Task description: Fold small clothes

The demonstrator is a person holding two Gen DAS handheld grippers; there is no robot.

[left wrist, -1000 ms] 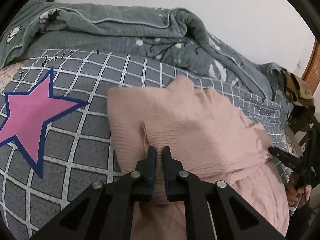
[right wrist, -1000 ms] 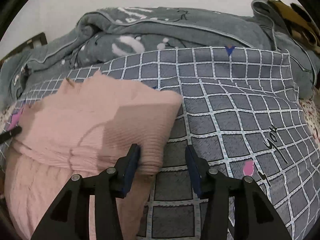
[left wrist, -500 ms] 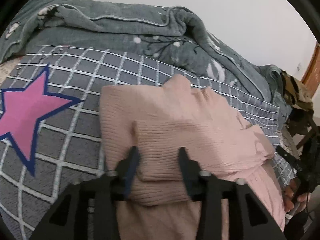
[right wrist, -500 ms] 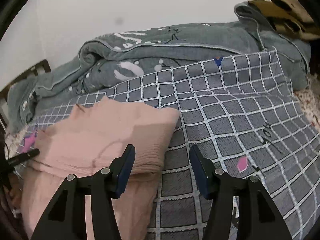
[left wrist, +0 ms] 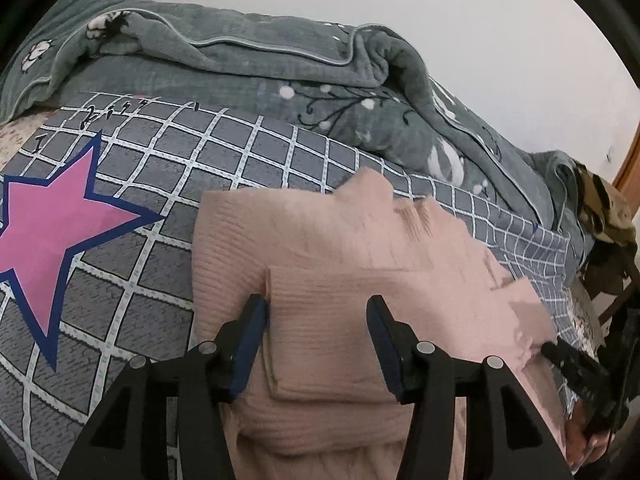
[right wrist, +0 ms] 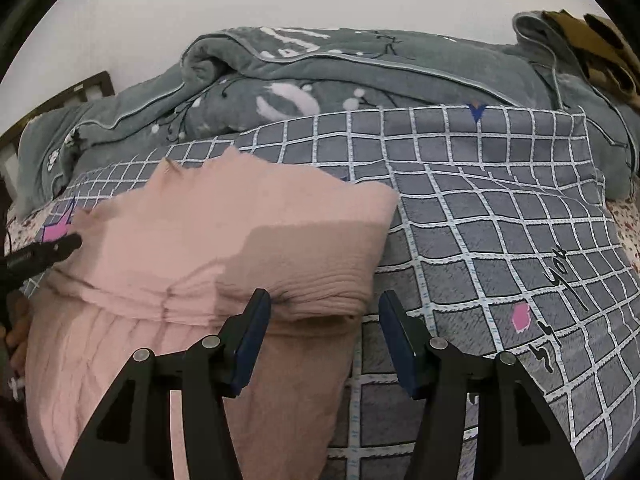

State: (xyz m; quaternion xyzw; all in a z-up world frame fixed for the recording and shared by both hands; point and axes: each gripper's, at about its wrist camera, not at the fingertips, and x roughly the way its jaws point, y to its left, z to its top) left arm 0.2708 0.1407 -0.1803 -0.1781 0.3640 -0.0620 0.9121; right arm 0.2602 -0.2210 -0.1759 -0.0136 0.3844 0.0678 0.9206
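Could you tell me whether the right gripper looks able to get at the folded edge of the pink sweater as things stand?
Probably yes: the right gripper is open, and the pink sweater has its folded edge right at the fingers, nothing between them.

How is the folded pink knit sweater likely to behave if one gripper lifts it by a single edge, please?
Probably floppy: the pink knit sweater sags and wrinkles along its folded edge, so the fold would likely drop open. It looks soft and light. The ribbed knit should grip, not slip, on the checked bedcover.
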